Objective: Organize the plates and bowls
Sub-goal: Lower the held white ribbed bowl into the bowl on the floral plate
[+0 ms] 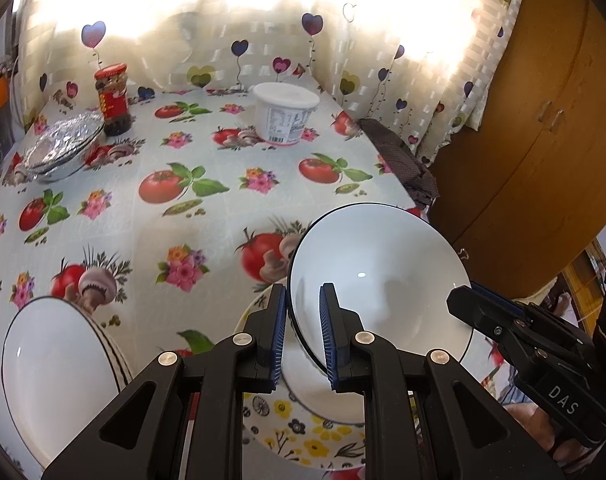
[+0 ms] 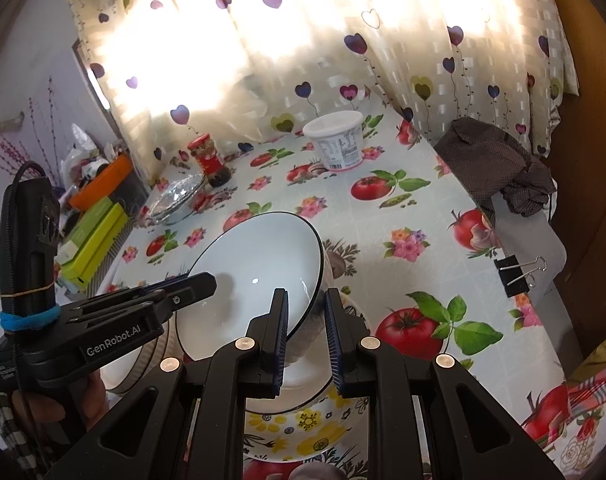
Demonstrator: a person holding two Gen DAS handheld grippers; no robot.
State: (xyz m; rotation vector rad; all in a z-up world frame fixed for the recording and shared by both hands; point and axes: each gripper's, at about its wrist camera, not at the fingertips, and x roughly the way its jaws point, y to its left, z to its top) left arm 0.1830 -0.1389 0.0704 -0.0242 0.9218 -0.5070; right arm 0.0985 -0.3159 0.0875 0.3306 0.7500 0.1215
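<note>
Both the left gripper and the right gripper pinch opposite rim edges of one white bowl, tilted above a flowered plate on the table. Uneven pull could slip the thin rim and drop it onto the plate.

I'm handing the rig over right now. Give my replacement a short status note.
Left claw and right claw: each shut on the rim of the same white bowl, holding it tilted above the floral plate.
A second white bowl sits on the table to the left.
Done: nothing stacked yet.
Left: probably set this bowl down, then gather the other one.
</note>
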